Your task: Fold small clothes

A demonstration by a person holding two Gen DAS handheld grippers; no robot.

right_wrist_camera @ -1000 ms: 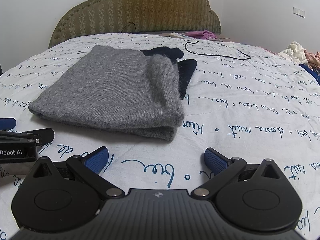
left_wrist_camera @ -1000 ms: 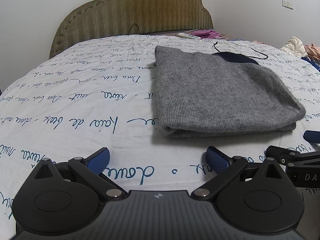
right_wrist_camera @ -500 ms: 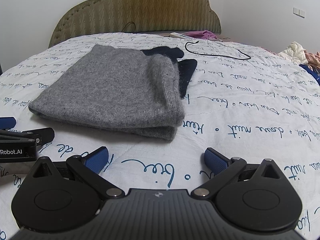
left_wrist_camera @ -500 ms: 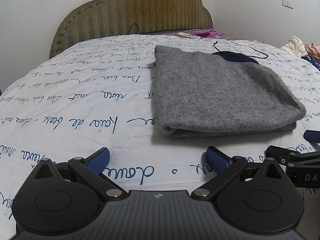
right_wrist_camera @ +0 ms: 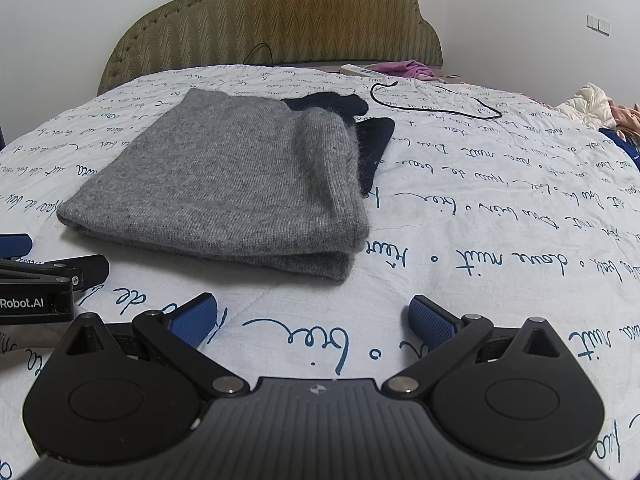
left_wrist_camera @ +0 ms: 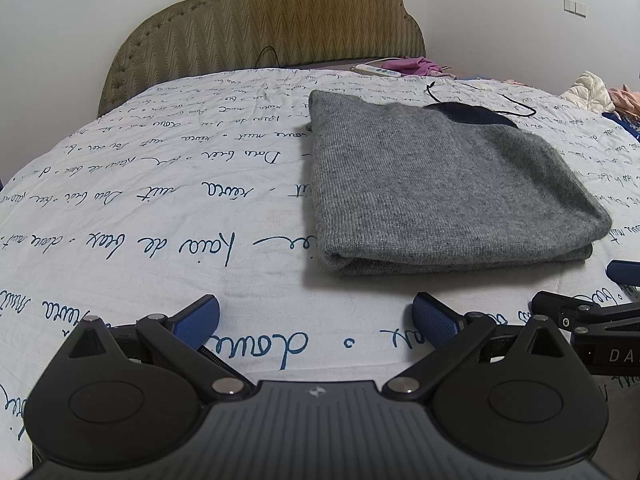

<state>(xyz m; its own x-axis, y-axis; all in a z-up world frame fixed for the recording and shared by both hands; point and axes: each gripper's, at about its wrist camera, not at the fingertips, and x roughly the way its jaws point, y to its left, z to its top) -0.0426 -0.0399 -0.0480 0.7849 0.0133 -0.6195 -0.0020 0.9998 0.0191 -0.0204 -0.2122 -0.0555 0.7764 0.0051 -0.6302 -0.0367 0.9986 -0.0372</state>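
Two grippers are seen low over the bed sheet [left_wrist_camera: 160,184], both on the near side of the grey sweater [left_wrist_camera: 432,184], which is taken here as the landmark. The sweater is laid folded into a flat rectangle on the white sheet printed with blue script, its doubled edge turned toward the cameras. The left gripper [left_wrist_camera: 316,316] is held just short of the sweater's near left corner, its blue-padded fingers [left_wrist_camera: 196,318] spread wide with nothing between them and no cloth touched. The right gripper [right_wrist_camera: 312,314] is held just short of the sweater's near right corner [right_wrist_camera: 340,264], its fingers [right_wrist_camera: 432,322] likewise spread wide and empty. Each gripper is glimpsed at the edge of the other's view, close beside it.

A dark navy garment [right_wrist_camera: 372,136] is seen partly tucked under the sweater's far right side, with part of it left showing on the sheet. Beyond the sweater, a black cable [right_wrist_camera: 436,100] is looped on the sheet. Farther behind, a white power strip [right_wrist_camera: 358,70] and a pink cloth [right_wrist_camera: 404,67] are seen before the padded headboard [right_wrist_camera: 280,16]. Far to the sweater's right, a heap of pale clothes [right_wrist_camera: 592,104] is visible.
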